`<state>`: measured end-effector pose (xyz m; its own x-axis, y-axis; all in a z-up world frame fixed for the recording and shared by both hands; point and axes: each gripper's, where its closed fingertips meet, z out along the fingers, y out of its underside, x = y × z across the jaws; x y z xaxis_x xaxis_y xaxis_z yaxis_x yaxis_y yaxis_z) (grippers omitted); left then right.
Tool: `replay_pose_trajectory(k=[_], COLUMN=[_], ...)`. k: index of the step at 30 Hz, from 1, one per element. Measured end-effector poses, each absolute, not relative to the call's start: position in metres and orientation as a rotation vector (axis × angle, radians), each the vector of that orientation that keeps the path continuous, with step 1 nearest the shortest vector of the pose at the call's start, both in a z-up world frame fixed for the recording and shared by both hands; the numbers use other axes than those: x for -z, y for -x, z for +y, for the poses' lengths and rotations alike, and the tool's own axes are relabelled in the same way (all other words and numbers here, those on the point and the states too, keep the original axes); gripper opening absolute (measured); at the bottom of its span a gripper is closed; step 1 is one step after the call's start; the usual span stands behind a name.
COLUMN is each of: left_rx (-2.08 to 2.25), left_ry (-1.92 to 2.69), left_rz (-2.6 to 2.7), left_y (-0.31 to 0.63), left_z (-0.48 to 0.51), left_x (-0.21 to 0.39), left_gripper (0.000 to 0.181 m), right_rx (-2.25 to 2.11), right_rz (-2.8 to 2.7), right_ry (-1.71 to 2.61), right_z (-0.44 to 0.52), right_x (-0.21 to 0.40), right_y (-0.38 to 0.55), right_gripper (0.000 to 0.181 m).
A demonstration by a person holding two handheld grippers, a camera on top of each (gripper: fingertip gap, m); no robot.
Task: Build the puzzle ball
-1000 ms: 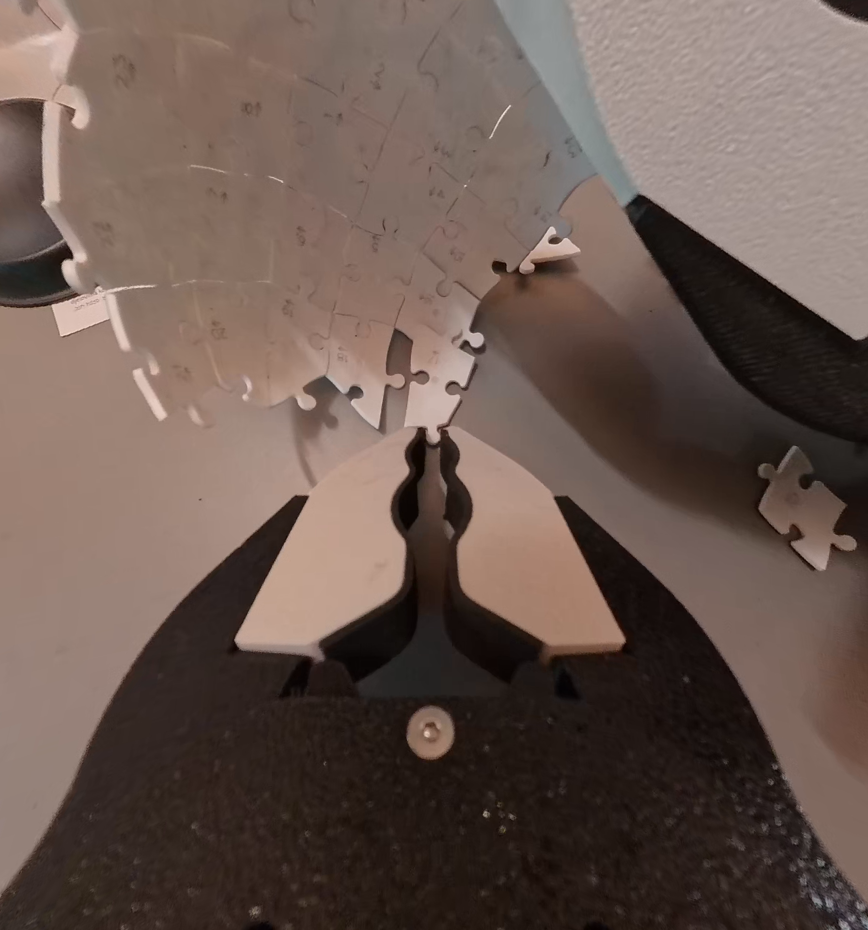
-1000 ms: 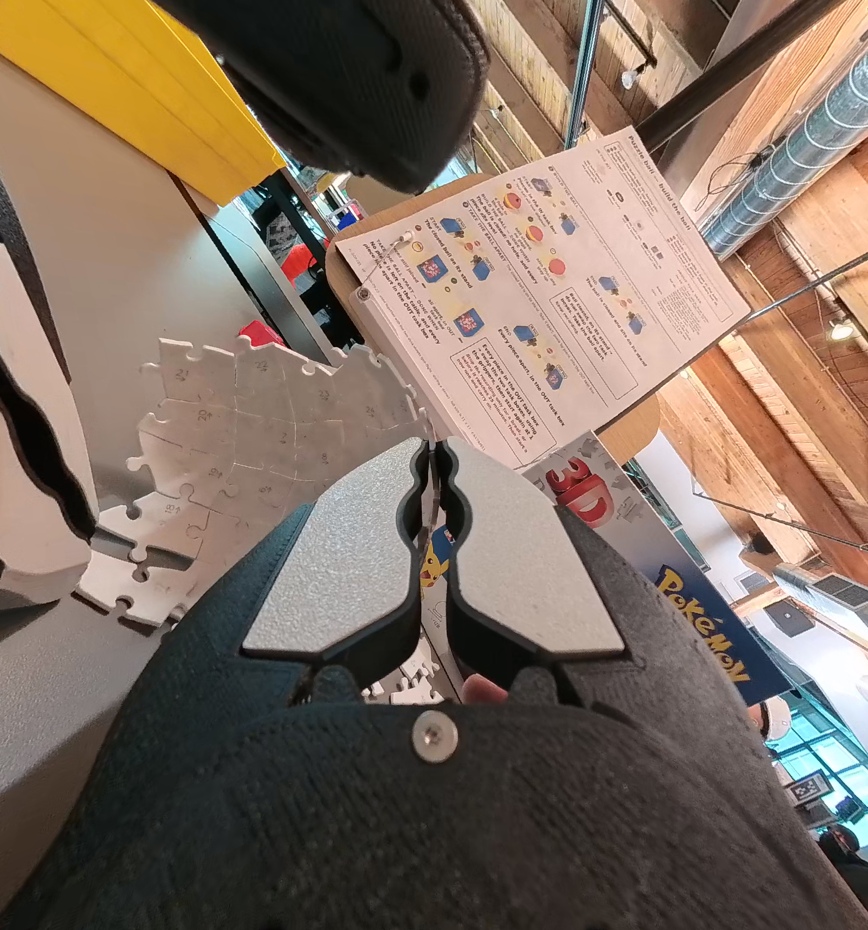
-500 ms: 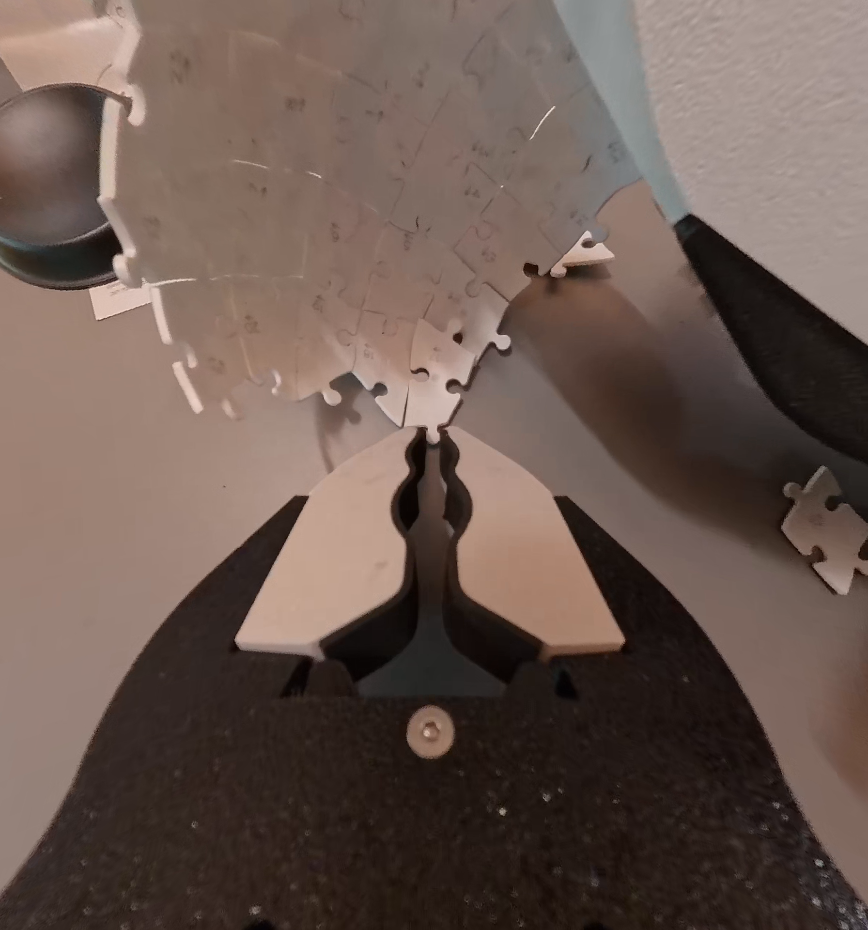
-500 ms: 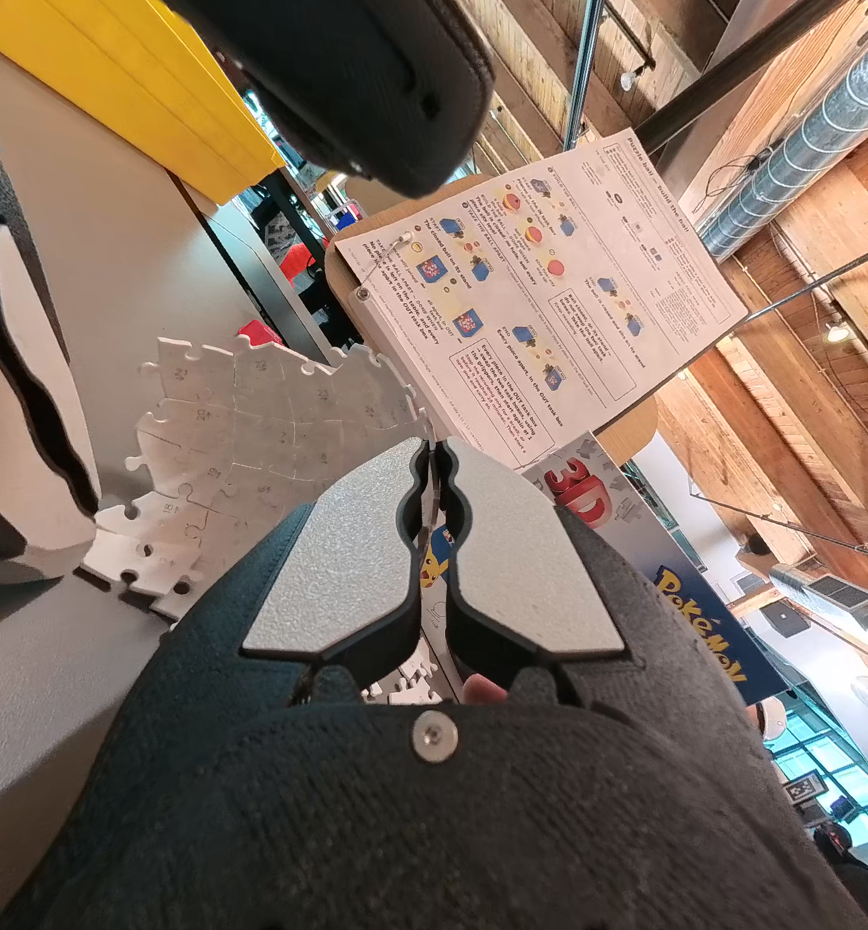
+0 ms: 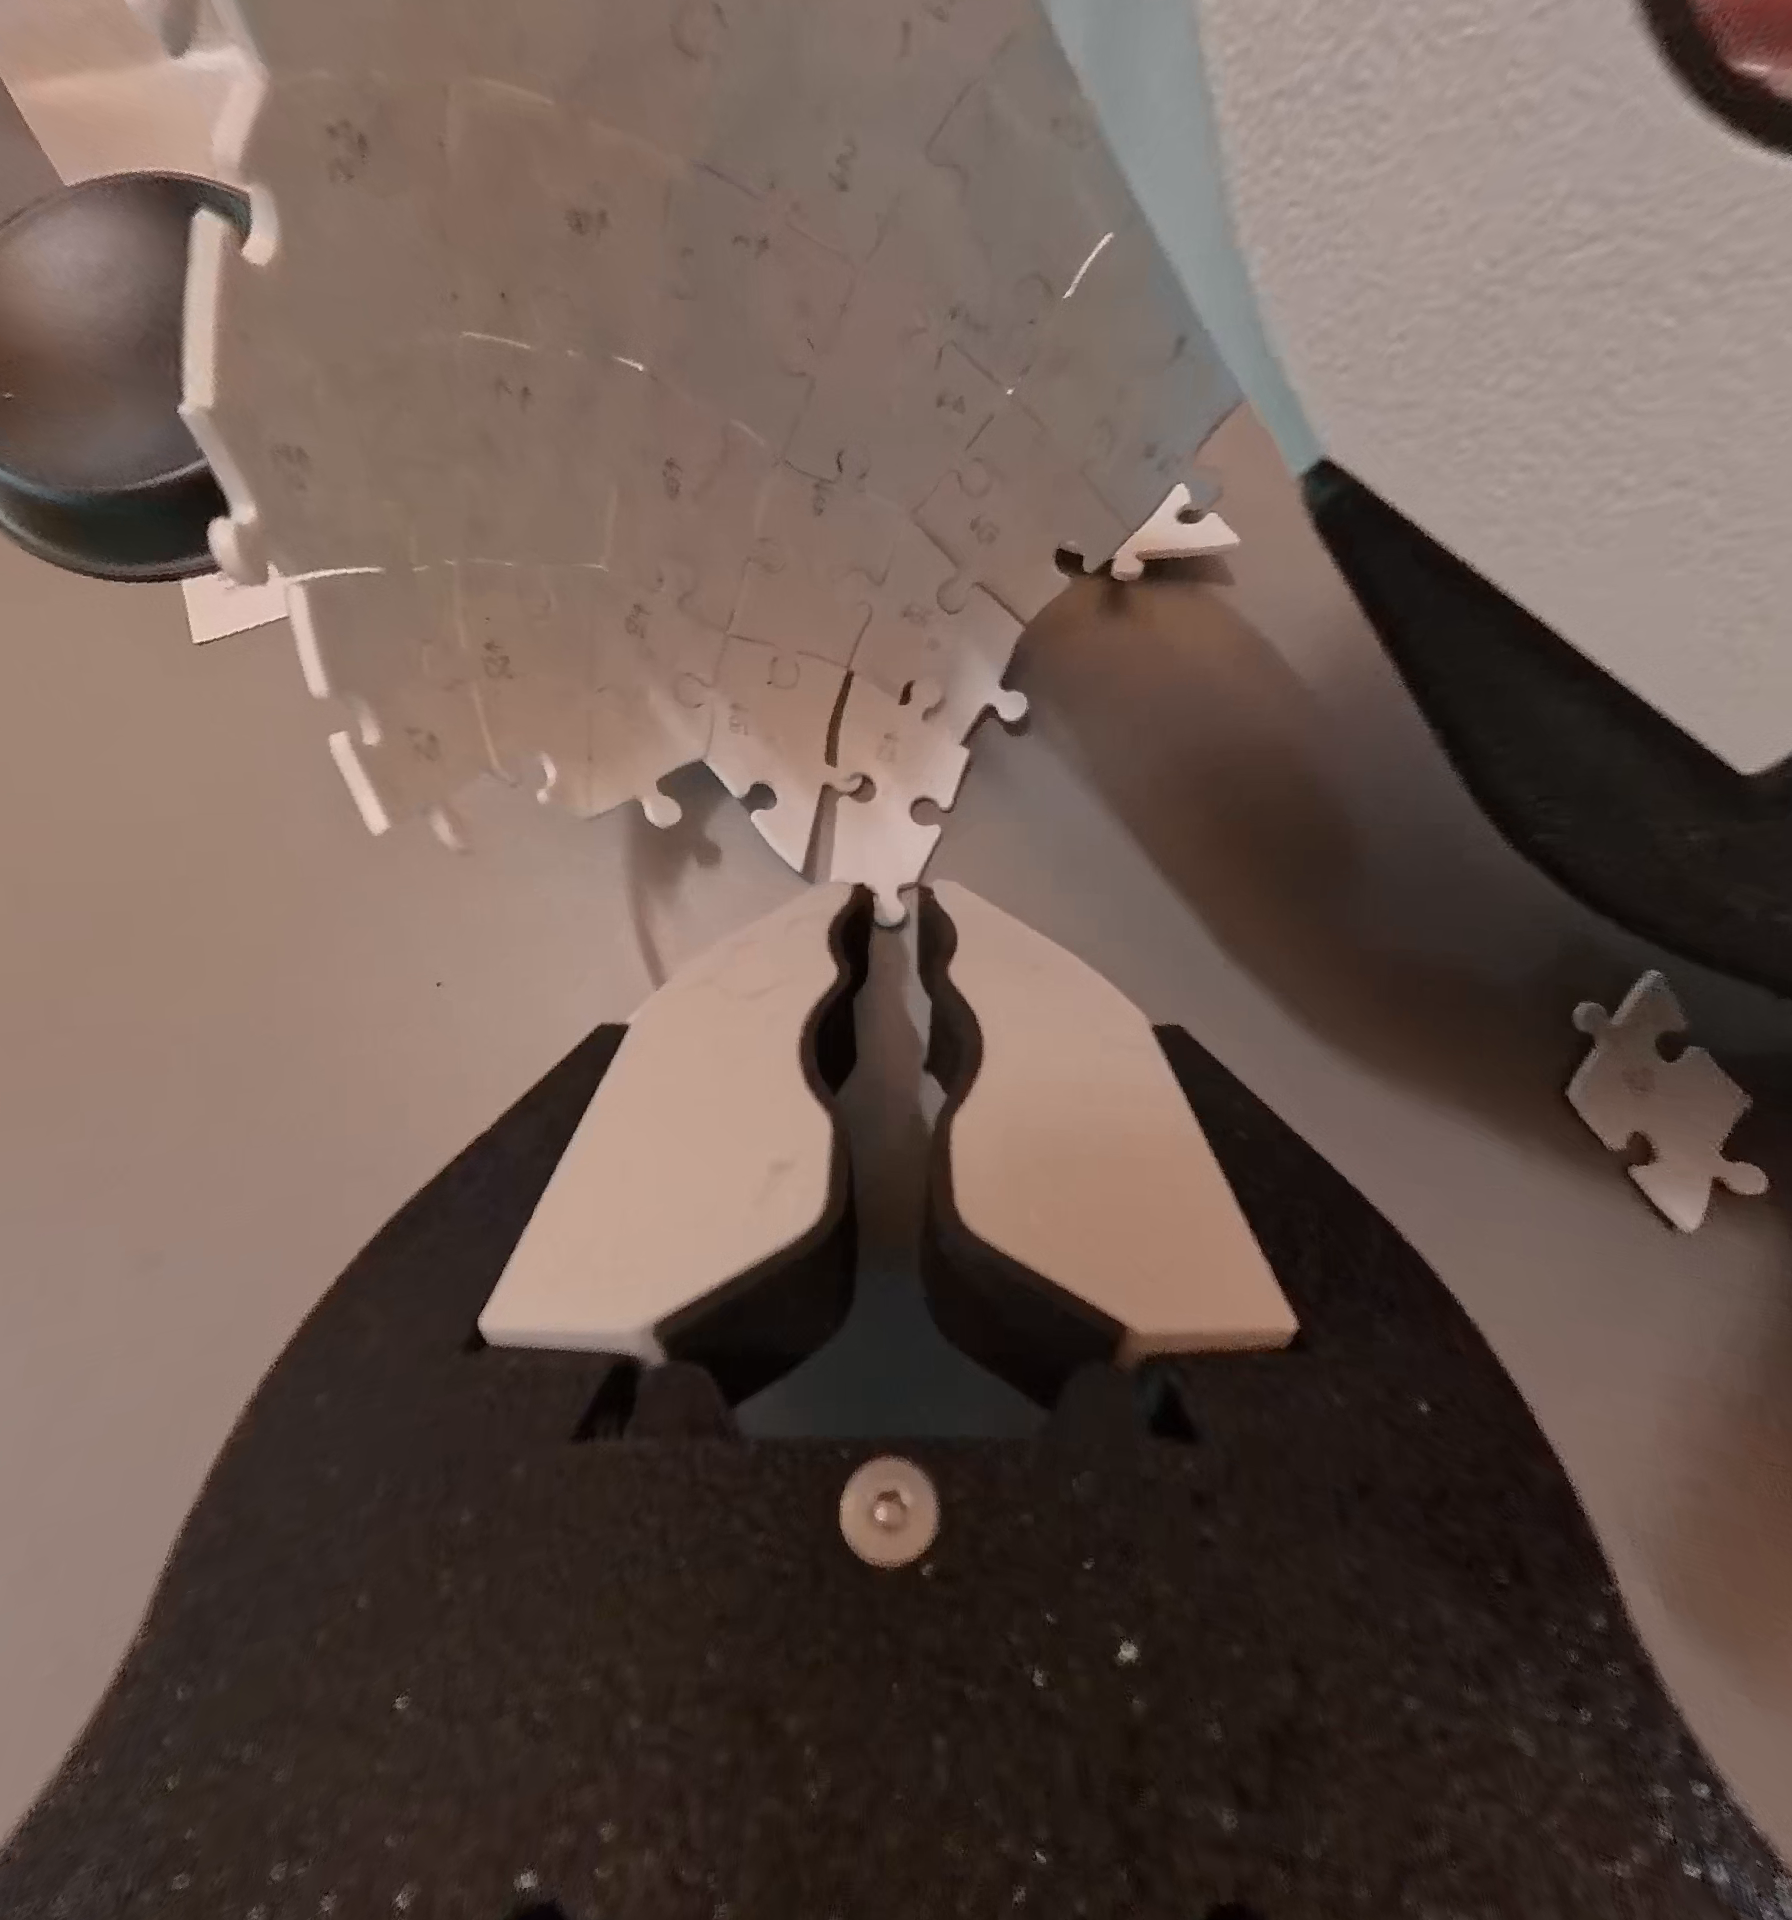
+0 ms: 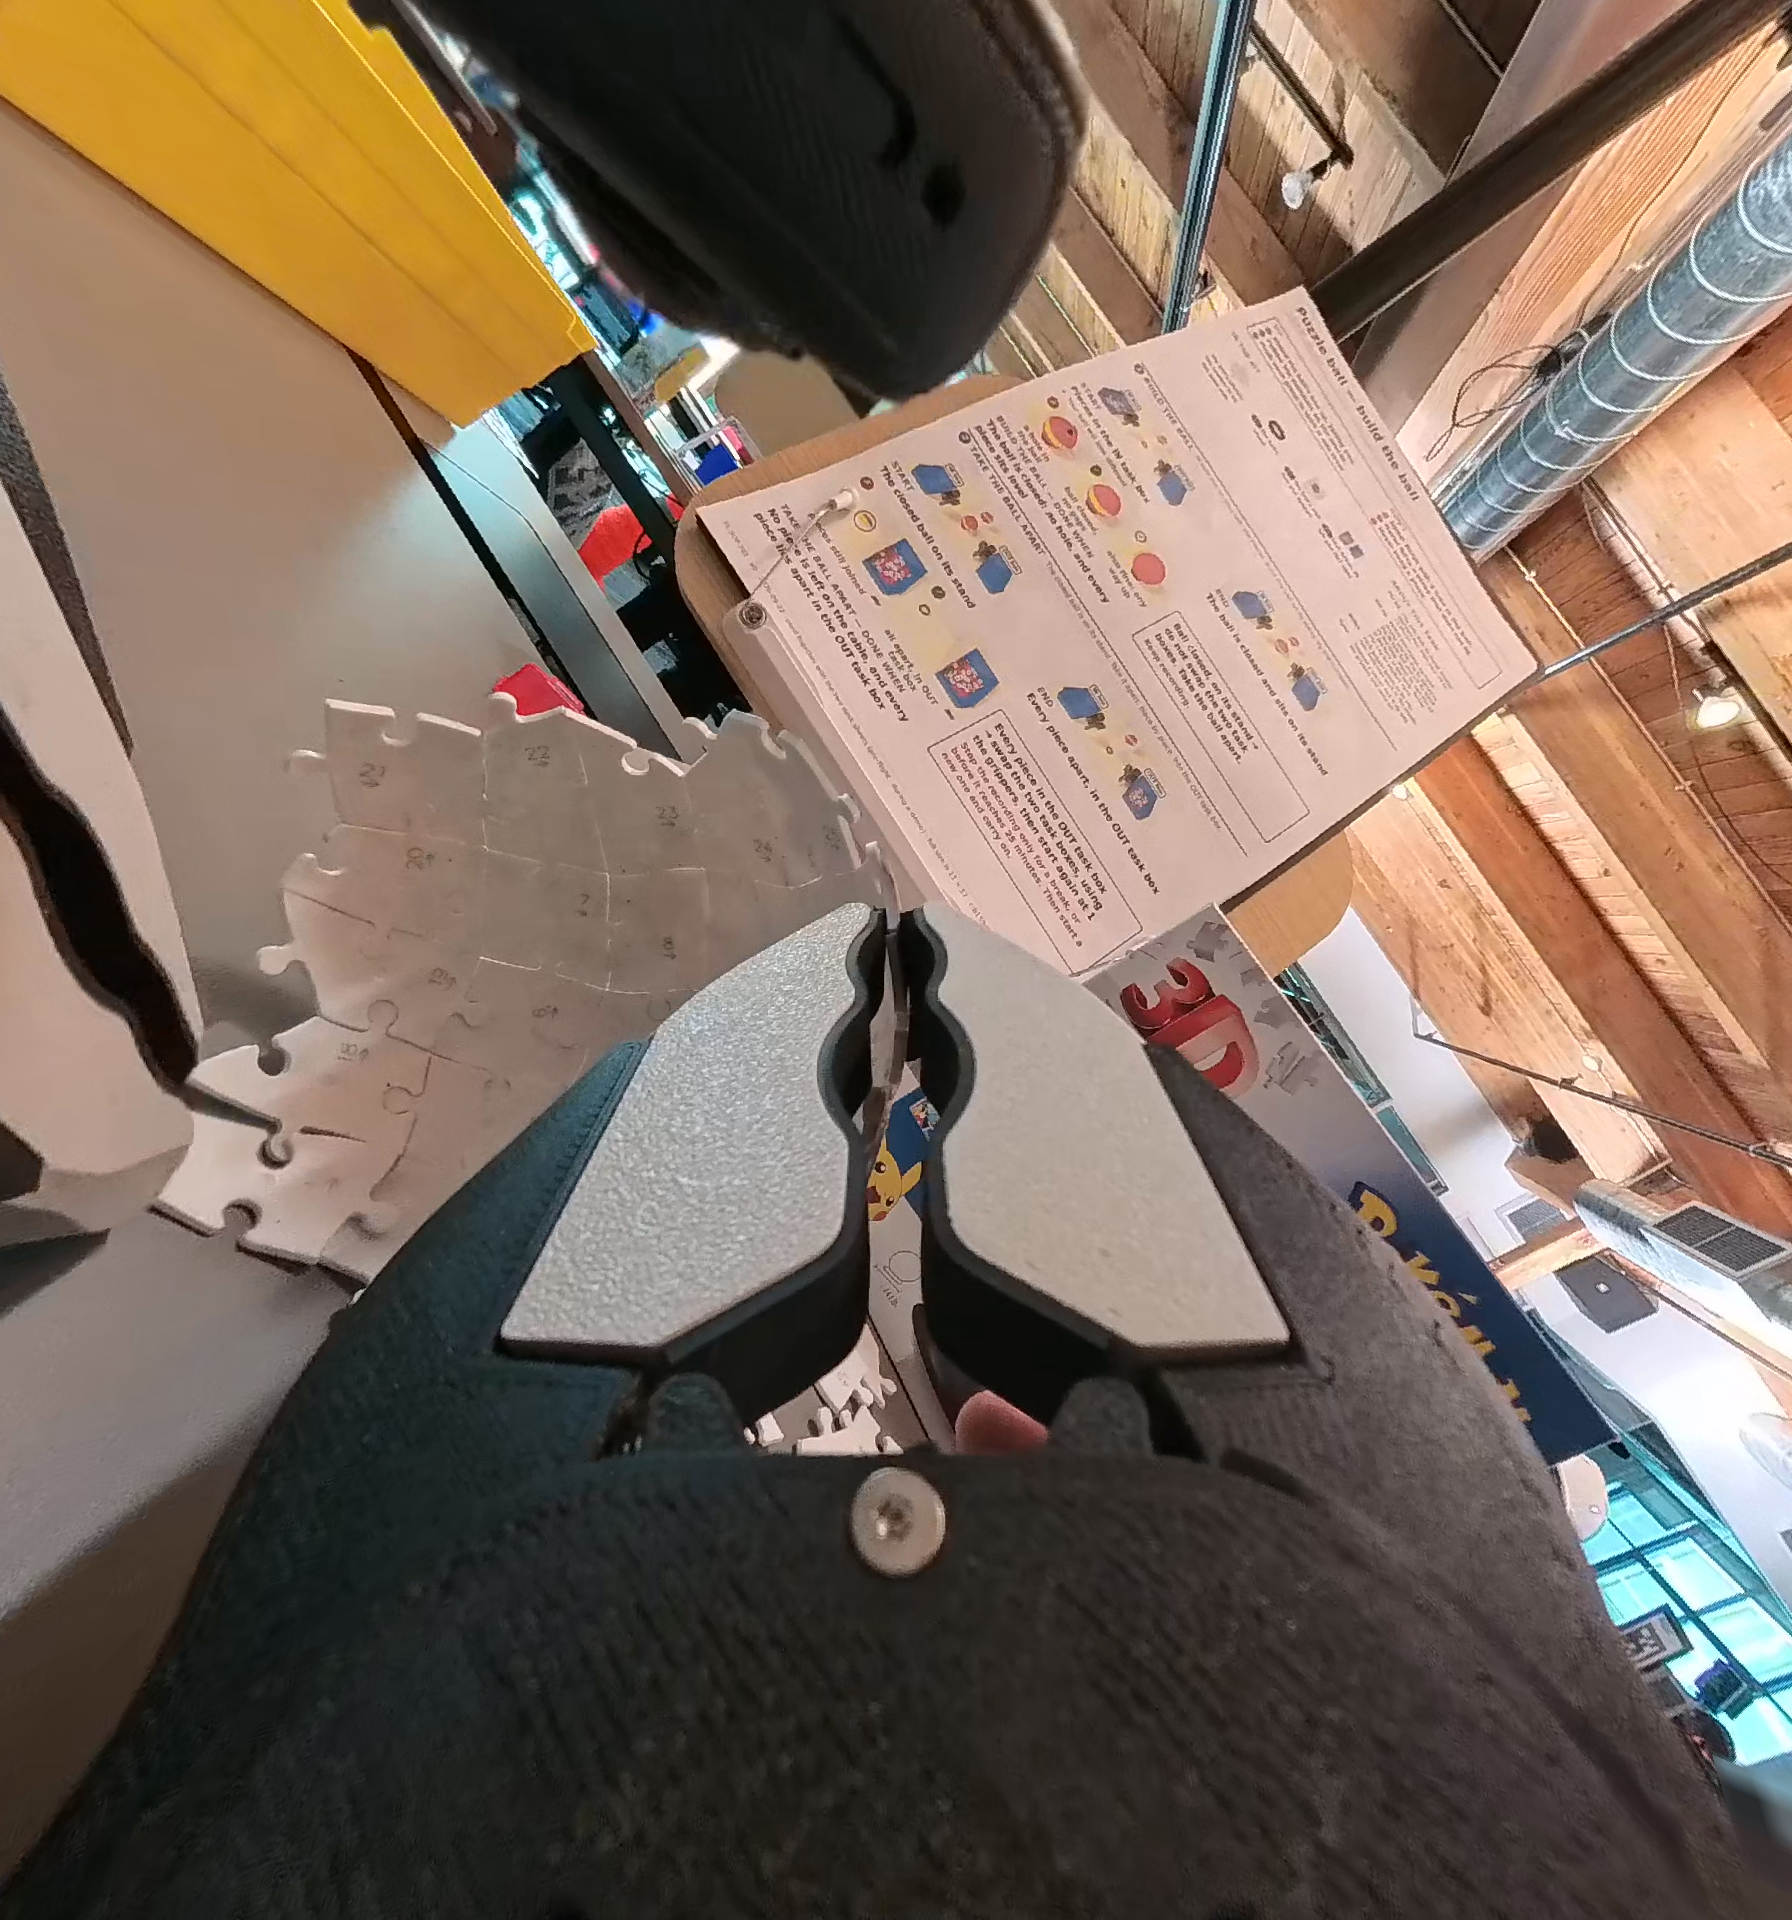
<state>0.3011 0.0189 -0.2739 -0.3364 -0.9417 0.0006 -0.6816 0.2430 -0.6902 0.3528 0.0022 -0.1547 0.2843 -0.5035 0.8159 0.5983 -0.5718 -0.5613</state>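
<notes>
We see the joined puzzle sheet [image 5: 643,416] swung right, uncovering more of the dark round stand [image 5: 61,384]. A thin gap has opened beside the pinched bottom piece [image 5: 897,774].

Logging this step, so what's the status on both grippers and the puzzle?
Left gripper shut on edge piece. Right gripper shut on puzzle shell rim. Shell partly built. Loose piece on table; nothing blocking.

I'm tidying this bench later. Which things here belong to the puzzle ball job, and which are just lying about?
Part of the job:
- joined puzzle shell, pinched by left tongs and right tongs
- loose puzzle piece on the table
- dark round stand
- instruction sheet
- puzzle box

Lying about:
- yellow bin
</notes>
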Motion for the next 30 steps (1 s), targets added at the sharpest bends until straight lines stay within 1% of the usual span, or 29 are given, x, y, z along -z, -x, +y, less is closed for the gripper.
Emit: replay_pose_trajectory(k=[2,3,7,11,12,14,22,26,30], left_rx=[0.849,0.861,0.895,0.825,0.806,0.809,0.833,0.84,0.95], left_ry=[1.459,1.435,1.316,1.208,1.192,1.191,1.307,1.313,1.264], left_rz=[2.102,2.098,2.107,2.223,2.241,2.24,2.184,2.173,2.105], left_y=[-0.301,-0.303,-0.312,-0.313,-0.312,-0.313,-0.32,-0.319,-0.318], left_z=[0.017,0.015,0.011,0.007,0.006,0.005,0.011,0.012,0.013], left_x=[0.271,0.269,0.261,0.271,0.273,0.274,0.274,0.273,0.256], left_gripper=[0.016,0.016,0.013,0.013,0.009,0.005,0.007,0.012,0.019], right_rx=[1.469,1.468,1.468,1.468,1.468,1.468,1.465,1.466,1.466], right_rz=[-0.09,-0.09,-0.089,-0.087,-0.086,-0.087,-0.082,-0.084,-0.084], right_ry=[1.612,1.611,1.611,1.612,1.611,1.612,1.611,1.611,1.61], right_z=[0.002,0.002,0.002,0.002,0.001,0.001,0.001,0.001,0.001], right_x=[0.155,0.155,0.155,0.155,0.155,0.155,0.155,0.155,0.155], right_y=[-0.353,-0.353,-0.353,-0.353,-0.353,-0.353,-0.353,-0.353,-0.353], right_gripper=[0.004,0.004,0.004,0.004,0.004,0.004,0.004,0.004,0.004])
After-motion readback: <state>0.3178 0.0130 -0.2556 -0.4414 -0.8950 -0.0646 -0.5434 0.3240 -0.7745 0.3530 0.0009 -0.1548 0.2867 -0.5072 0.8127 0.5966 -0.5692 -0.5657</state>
